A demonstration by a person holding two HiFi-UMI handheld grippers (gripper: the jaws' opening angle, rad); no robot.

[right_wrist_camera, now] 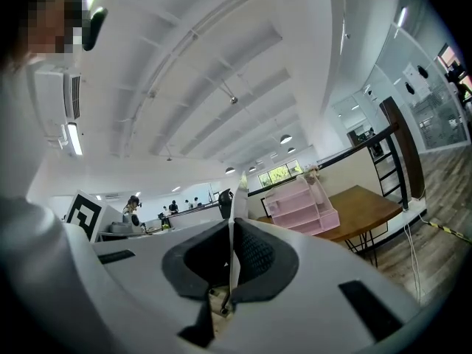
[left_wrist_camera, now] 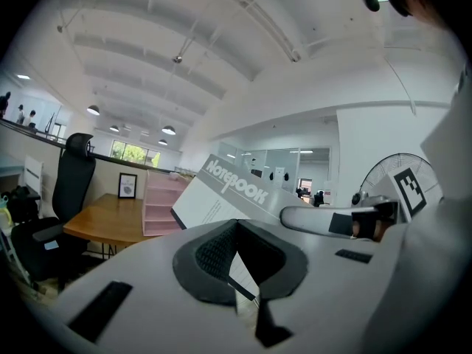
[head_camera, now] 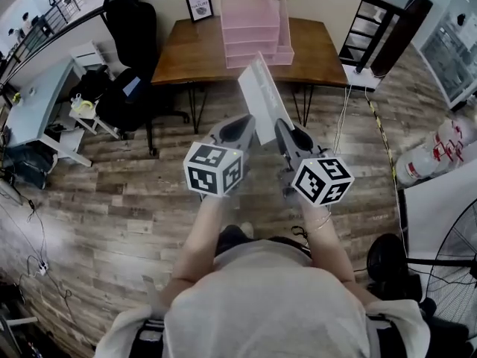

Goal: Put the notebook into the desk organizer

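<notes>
White and grey, the notebook (head_camera: 259,99) is up in the air, standing on its edge. Both grippers pinch it at its lower end: the left gripper (head_camera: 237,131) and the right gripper (head_camera: 287,134) each have their fingers pressed onto it. Its long axis points up and forward, toward the pink desk organizer (head_camera: 253,32), which stands well ahead on the wooden tabletop (head_camera: 186,51). I judge neither hand nearer. A plank floor (head_camera: 112,200) of an open office lies between.
</notes>
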